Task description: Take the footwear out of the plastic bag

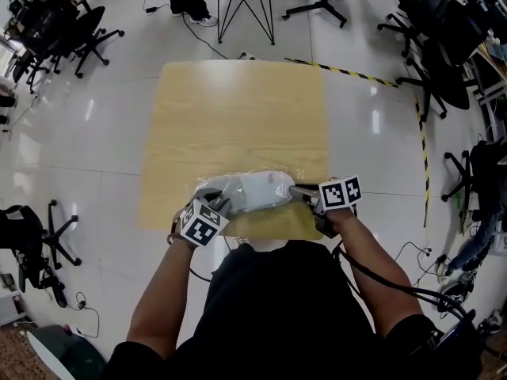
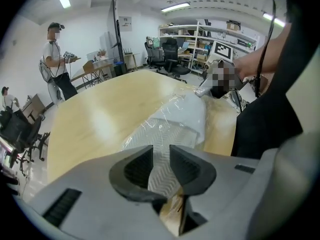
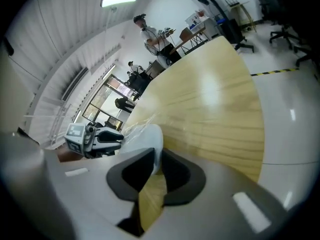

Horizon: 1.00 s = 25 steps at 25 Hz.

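A white piece of footwear (image 1: 253,190) lies inside a clear plastic bag (image 1: 279,180) near the front edge of the wooden table (image 1: 238,109). My left gripper (image 1: 212,201) holds its left end. In the left gripper view the ribbed white sole (image 2: 177,126), under the film, fills the gap between the pads of that gripper (image 2: 161,161). My right gripper (image 1: 299,190) is at the right end. In the right gripper view the rounded white end (image 3: 148,139) sits pinched between the pads of that gripper (image 3: 155,166). Each gripper shows in the other's view: right gripper (image 2: 204,90), left gripper (image 3: 107,138).
Office chairs (image 1: 87,34) stand on the floor to the left and right of the table. A black metal stand (image 1: 245,10) is beyond its far edge. Yellow-black tape (image 1: 348,71) runs along the floor at the right. A person (image 2: 56,59) stands in the background.
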Each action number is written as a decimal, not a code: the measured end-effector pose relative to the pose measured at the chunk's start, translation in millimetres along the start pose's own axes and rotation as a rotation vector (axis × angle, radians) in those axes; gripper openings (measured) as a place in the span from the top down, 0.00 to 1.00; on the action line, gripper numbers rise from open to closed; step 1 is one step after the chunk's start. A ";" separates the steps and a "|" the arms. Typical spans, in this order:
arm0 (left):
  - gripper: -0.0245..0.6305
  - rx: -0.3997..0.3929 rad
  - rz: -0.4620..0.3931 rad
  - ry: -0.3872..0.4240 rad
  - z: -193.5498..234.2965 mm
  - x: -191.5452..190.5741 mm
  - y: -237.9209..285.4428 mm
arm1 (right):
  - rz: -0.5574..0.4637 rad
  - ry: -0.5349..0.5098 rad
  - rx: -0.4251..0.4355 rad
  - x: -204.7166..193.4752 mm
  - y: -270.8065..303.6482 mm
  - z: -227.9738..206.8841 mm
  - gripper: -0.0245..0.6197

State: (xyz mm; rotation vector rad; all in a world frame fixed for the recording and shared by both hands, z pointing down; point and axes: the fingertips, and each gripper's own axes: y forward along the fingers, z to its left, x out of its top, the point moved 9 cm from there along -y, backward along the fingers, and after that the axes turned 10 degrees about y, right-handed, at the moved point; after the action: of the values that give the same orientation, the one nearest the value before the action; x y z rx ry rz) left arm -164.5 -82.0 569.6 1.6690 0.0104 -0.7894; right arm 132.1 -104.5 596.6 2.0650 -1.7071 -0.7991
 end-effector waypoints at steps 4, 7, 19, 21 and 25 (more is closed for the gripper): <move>0.84 0.013 0.007 0.017 1.6 -1.2 0.5 | -0.070 0.041 -0.017 5.7 -22.2 -12.6 0.89; 0.90 0.011 0.018 0.048 1.2 1.2 3.1 | -0.136 0.065 -0.031 10.9 -40.1 -20.4 0.90; 0.95 0.075 0.103 0.116 19.8 -6.6 4.7 | -0.308 0.159 -0.061 14.7 -82.4 -41.4 0.90; 0.95 0.097 0.121 0.103 28.8 -15.9 2.0 | -0.283 0.127 -0.105 12.3 -84.4 -44.2 0.90; 0.95 0.144 0.161 0.068 42.8 -36.2 -4.2 | -0.267 0.100 -0.110 10.6 -81.1 -43.5 0.90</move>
State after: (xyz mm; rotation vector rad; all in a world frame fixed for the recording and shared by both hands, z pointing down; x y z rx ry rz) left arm -214.8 -103.6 582.2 1.8075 -0.1345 -0.6232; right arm 223.3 -101.0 580.7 2.2433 -1.3228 -0.8309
